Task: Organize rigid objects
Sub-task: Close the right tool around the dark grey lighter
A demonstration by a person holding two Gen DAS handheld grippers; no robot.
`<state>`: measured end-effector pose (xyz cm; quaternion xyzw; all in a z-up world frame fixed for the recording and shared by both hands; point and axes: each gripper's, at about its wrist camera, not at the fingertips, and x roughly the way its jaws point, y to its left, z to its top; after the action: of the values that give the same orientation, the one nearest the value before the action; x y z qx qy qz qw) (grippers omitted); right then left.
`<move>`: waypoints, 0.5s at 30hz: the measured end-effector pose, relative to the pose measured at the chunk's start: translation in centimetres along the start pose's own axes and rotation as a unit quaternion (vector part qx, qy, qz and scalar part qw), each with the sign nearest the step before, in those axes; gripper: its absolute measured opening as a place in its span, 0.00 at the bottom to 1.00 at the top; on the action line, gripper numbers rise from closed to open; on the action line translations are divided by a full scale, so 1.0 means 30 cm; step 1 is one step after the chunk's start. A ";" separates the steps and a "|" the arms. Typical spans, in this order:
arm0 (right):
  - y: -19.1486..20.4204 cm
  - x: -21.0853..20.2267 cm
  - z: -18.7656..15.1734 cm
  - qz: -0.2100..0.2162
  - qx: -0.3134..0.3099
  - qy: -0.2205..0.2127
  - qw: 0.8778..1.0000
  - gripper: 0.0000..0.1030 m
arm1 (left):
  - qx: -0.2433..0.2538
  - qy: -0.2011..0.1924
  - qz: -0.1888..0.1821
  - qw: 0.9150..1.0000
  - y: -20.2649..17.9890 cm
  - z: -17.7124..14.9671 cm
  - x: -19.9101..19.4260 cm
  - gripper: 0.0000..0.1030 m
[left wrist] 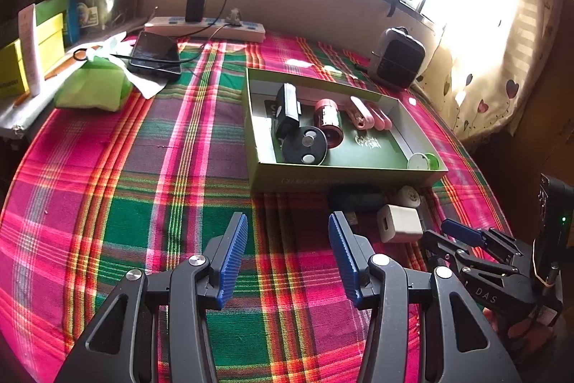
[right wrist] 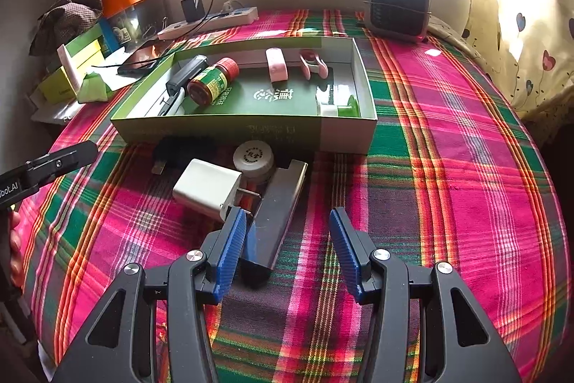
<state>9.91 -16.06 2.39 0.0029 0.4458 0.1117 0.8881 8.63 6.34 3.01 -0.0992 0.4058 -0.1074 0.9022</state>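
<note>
Both grippers, left (left wrist: 288, 257) and right (right wrist: 288, 253), wide and empty; dark flat bar (right wrist: 274, 218) lengthwise toward green box (right wrist: 222, 131)

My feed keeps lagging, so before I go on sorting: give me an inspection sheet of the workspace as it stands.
Surface: plaid cloth, lying flat.
Job's things: green box holds a red-capped bottle, black device, pink items and a green-white spool. Still outside, in front of it: white charger, round jar, dark flat bar, black plug.
Clutter: phone, green pouch, stacked boxes at the left.
Grippers: left gripper open, empty; right gripper open, empty, its left finger beside the bar.
Cables: power strip with adapter and cord.
Surroundings: small fan, bright window, curtain.
</note>
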 end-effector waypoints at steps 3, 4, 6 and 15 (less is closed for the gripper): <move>0.004 0.008 -0.004 -0.007 -0.003 0.005 1.000 0.48 | 0.004 0.003 -0.005 1.000 -0.008 -0.001 0.004 0.45; 0.003 0.007 -0.005 -0.009 -0.004 0.005 1.000 0.48 | 0.006 0.004 -0.007 1.000 -0.012 0.000 0.006 0.45; 0.000 0.006 -0.006 -0.014 -0.005 0.006 1.000 0.48 | 0.009 0.006 -0.012 1.000 -0.019 -0.001 0.009 0.45; -0.008 0.008 -0.006 -0.038 -0.018 0.010 0.999 0.48 | 0.021 0.015 -0.024 0.999 -0.049 -0.002 0.028 0.45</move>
<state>9.97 -16.26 2.07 -0.0309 0.4529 0.0855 0.8869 8.95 4.69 2.76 -0.0885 0.4141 -0.1392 0.8951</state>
